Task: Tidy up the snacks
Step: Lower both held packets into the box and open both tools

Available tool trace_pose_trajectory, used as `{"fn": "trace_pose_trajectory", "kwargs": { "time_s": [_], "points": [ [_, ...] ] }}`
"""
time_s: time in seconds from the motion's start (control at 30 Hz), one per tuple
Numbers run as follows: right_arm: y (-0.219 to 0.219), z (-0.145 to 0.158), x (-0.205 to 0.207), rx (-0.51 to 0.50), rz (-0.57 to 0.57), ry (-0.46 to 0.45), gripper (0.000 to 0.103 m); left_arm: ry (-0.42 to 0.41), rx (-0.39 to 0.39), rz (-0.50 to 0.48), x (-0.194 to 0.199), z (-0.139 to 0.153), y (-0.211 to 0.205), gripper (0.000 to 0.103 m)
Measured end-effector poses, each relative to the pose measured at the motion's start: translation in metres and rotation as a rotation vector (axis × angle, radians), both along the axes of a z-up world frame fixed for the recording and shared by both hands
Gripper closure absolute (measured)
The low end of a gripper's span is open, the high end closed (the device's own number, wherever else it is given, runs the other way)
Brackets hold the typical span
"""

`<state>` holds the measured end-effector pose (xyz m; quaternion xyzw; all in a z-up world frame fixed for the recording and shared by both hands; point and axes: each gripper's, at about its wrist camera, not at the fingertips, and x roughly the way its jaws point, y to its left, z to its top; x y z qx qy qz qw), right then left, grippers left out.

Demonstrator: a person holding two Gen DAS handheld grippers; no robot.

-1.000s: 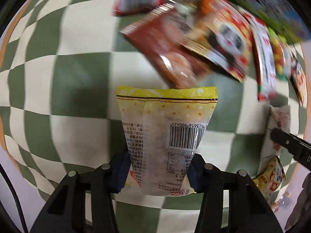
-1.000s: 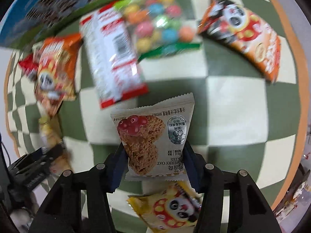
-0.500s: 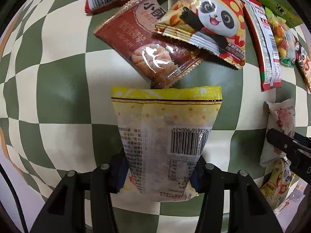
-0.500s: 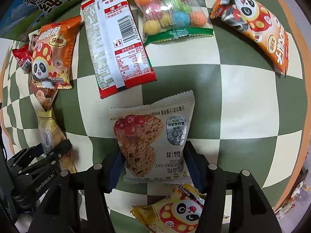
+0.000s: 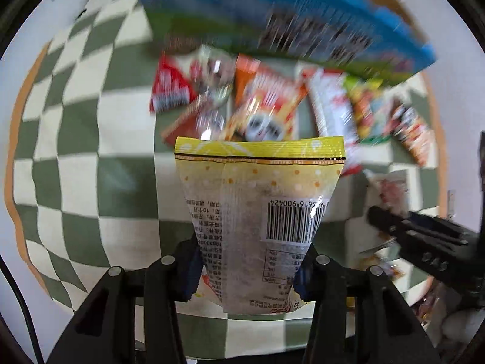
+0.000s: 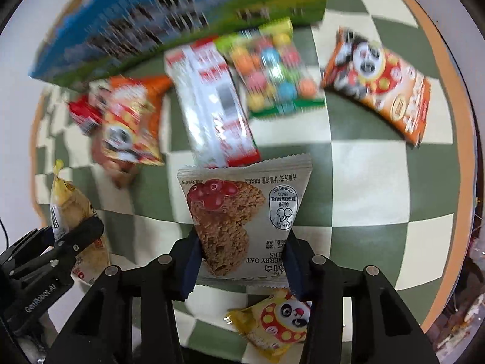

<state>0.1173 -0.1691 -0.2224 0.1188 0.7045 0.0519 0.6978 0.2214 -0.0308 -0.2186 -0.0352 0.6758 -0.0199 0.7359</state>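
Note:
My left gripper (image 5: 248, 261) points straight down, and its jaws are closing on a yellow packet (image 5: 257, 188) with a barcode; the pads press its lower sides. The packet hangs above the green-and-white checked cloth (image 5: 75, 166). My right gripper (image 6: 242, 257) is closing on a white cranberry oat cookie packet (image 6: 242, 200), gripped at both edges and held off the cloth. Each gripper shows in the other's view: the right gripper (image 5: 382, 221) at the right edge, the left gripper (image 6: 81, 233) at the lower left with the yellow packet (image 6: 69, 203) in it.
A blue and green box (image 6: 166, 15) stands at the far side. In front of it lie an orange panda packet (image 6: 130, 121), a red-and-white packet (image 6: 212, 103), a bag of coloured balls (image 6: 272, 69) and another panda packet (image 6: 379, 82). A small yellow panda packet (image 6: 275, 321) lies under my right gripper.
Both grippers have risen with their packets, so the cloth and the row of snacks look smaller and the box has come into view. Both packets stay gripped.

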Motion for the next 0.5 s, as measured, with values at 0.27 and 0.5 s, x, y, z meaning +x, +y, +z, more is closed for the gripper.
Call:
{"fn": "trace_pose_trajectory", "kwargs": {
  "time_s": [0.27, 0.5],
  "points": [
    [-0.022, 0.108, 0.085, 0.099, -0.001, -0.200, 0.054, -0.167, -0.025, -0.007, 0.083, 0.090, 0.000, 0.058],
    [-0.049, 0.144, 0.226, -0.024, 0.034, -0.302, 0.054, -0.203, 0.083, 0.006, 0.195, 0.107, 0.020, 0.058]
  ]
}}
